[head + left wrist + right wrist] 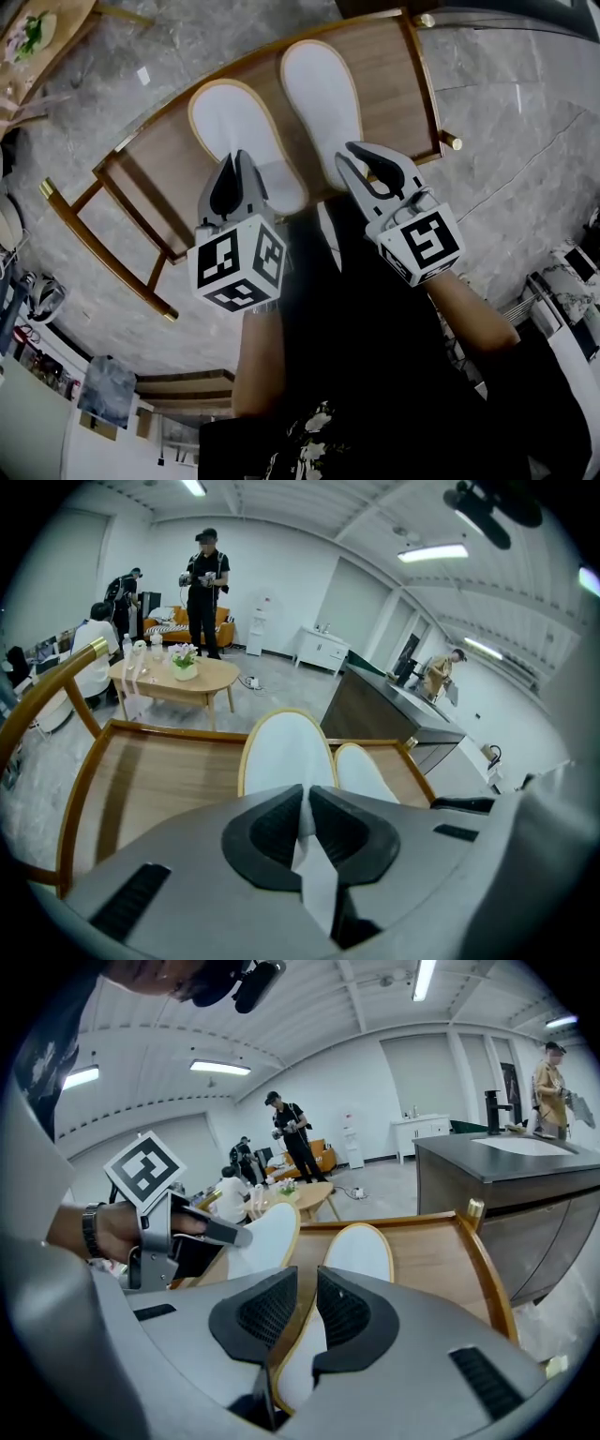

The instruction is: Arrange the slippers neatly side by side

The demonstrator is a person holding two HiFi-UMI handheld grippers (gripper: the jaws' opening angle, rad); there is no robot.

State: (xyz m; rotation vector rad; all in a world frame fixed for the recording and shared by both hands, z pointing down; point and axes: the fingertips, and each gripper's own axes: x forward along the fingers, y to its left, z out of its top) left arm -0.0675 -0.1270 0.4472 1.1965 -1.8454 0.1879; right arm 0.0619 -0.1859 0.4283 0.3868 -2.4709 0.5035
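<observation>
Two white slippers with tan rims lie toes away from me on a wooden bench (384, 56) with a raised rim. My left gripper (239, 157) is shut on the heel of the left slipper (230, 117). In the left gripper view a thin white fold of that slipper (286, 752) is pinched between the pads of the left gripper (306, 794). My right gripper (356, 152) is shut on the heel rim of the right slipper (319, 89). In the right gripper view the tan edge of that slipper (361, 1251) runs between the pads of the right gripper (306, 1279).
The bench stands on a grey marble floor (506, 103) and has brass-capped corner posts (452, 142). A dark counter (375, 705) lies beyond its far right. A low table with flowers (178, 677) and several people (206, 583) are farther back.
</observation>
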